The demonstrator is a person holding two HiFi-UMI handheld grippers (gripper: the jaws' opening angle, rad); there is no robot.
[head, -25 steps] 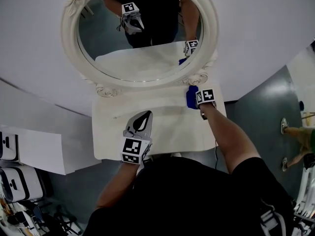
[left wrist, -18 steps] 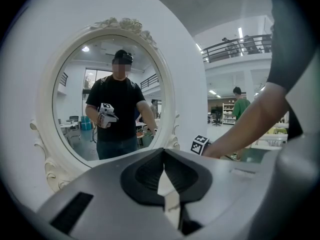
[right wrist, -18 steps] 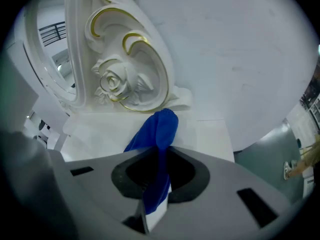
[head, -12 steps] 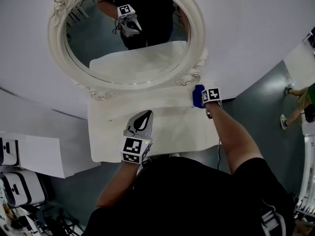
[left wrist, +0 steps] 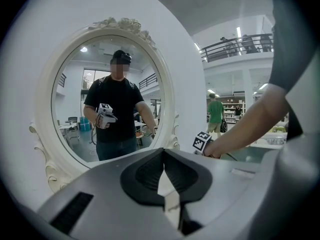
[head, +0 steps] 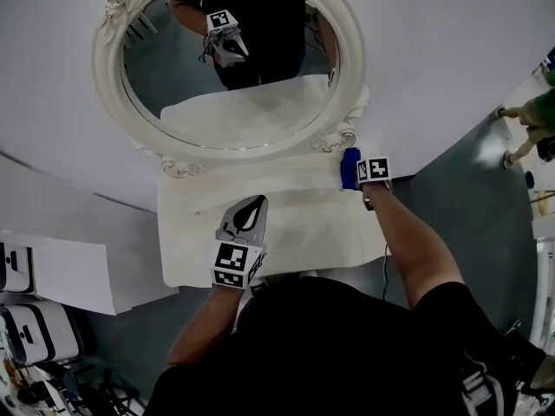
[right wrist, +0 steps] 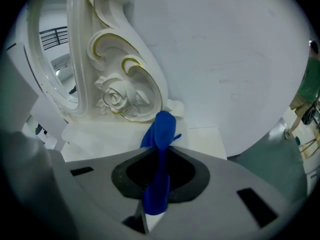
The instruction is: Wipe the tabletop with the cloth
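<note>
The blue cloth (head: 349,166) lies at the back right corner of the white tabletop (head: 295,232), beside the mirror's carved base. My right gripper (head: 357,173) is shut on it. In the right gripper view the cloth (right wrist: 163,126) sticks out from between the jaws of the right gripper (right wrist: 159,154), above the tabletop (right wrist: 100,134). My left gripper (head: 251,208) hovers over the table's front middle, shut and holding nothing. The left gripper (left wrist: 163,152) points toward the mirror.
A large oval mirror (head: 230,59) in an ornate white frame (right wrist: 120,84) stands at the table's back against a white wall and reflects the person. Grey floor (head: 468,206) lies to the right, with people (head: 533,115) standing there. White cases (head: 35,332) sit at lower left.
My right gripper has slid the blue cloth a little to the right along the back edge, toward the corner. The left gripper has stayed put.
</note>
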